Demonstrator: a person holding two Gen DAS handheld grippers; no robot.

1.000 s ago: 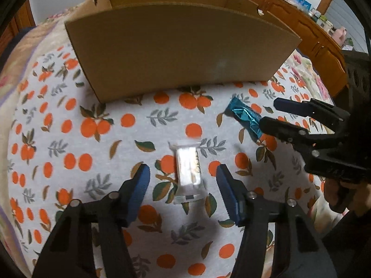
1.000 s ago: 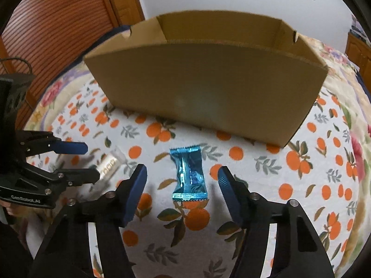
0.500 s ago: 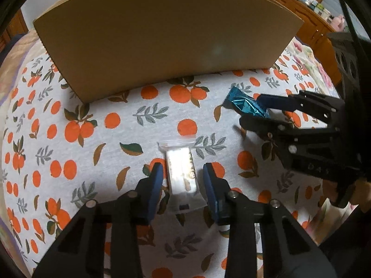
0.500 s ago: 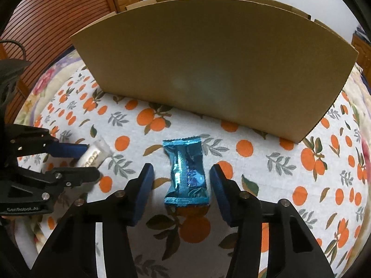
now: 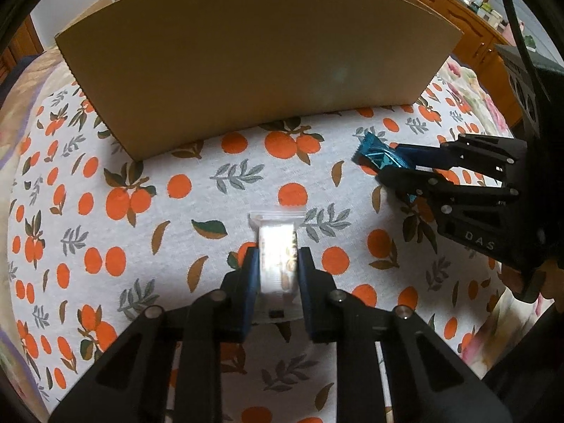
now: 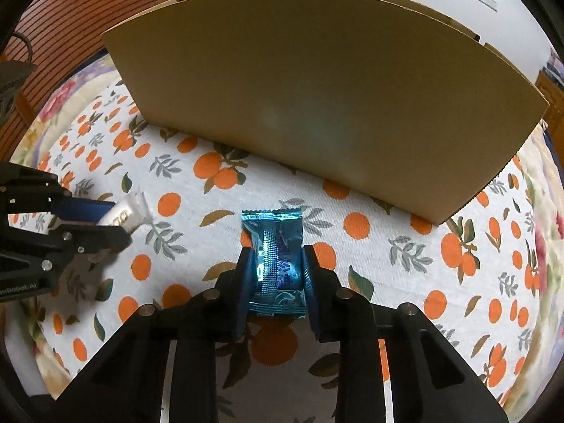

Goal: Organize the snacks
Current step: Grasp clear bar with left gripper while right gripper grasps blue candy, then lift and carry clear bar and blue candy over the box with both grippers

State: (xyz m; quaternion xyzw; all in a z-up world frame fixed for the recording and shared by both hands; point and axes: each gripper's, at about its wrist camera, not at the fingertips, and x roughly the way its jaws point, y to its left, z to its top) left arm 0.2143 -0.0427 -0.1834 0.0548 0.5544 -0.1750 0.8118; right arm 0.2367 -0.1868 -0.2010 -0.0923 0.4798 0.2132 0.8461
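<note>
- Step in hand: the pick-up, done with both hands at once. Each pair of tongs is down on its own snack on the orange-print cloth (image 5: 176, 211), which seems to cover a bed, though that is not certain.
- The left tongs (image 5: 276, 268) have drawn in narrow onto the clear-wrapped white snack (image 5: 276, 246), with both blue pads pressed on its long sides. Its sealed end sticks out toward 12 o'clock.
- The right tongs (image 6: 276, 271) are closing on the blue foil snack (image 6: 273, 246); the pads already pinch its middle, and the wrapper looks creased there.
- From the left wrist view, the right tongs and their blue snack sit at about 2 o'clock, well apart from the white one.
- The cardboard box (image 6: 317, 88) stands at 12 o'clock behind both snacks, with its near wall tall and its opening hidden.
- Next move, as I judge it: lift both snacks off the cloth, high enough to clear that wall, carry them over the rim and let go inside.
- Foil can slip, so a firm grip should come first.
</note>
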